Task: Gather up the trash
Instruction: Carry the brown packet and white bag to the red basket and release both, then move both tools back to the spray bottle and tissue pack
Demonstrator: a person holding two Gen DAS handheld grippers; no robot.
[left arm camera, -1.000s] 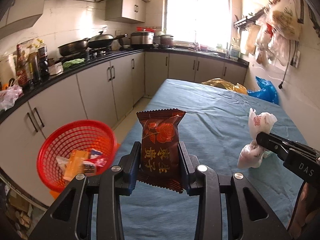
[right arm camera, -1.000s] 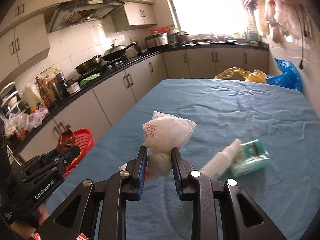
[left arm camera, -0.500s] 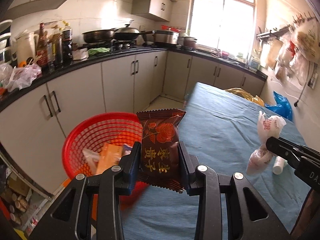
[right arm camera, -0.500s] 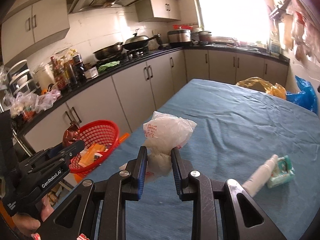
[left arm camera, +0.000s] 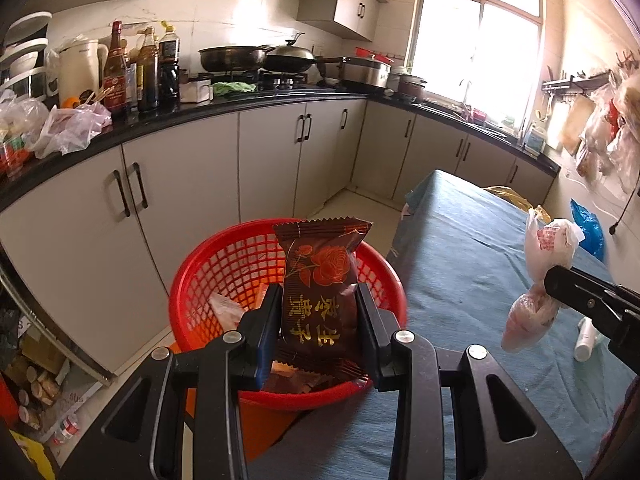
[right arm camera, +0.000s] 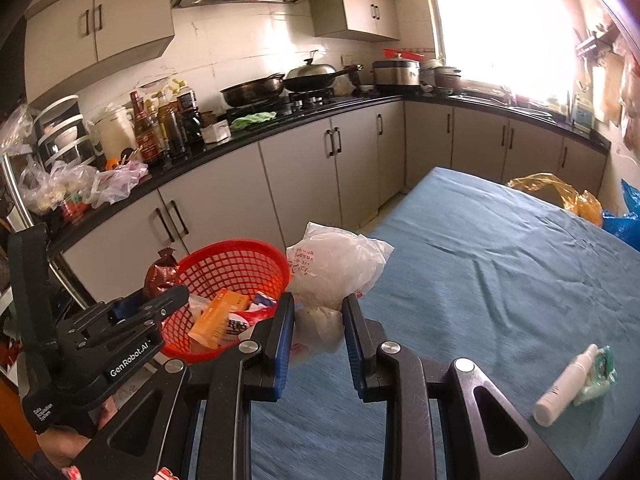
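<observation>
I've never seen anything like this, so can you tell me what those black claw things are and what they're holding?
They are two grabbing tools that a person holds, one in each hand. Each picture comes from a camera on one tool, looking along its fingers. The left gripper pinches a brown snack packet over a red basket with trash in it. The right gripper pinches a crumpled white plastic bag. On the blue table lie a white bottle and a tissue pack.
</observation>
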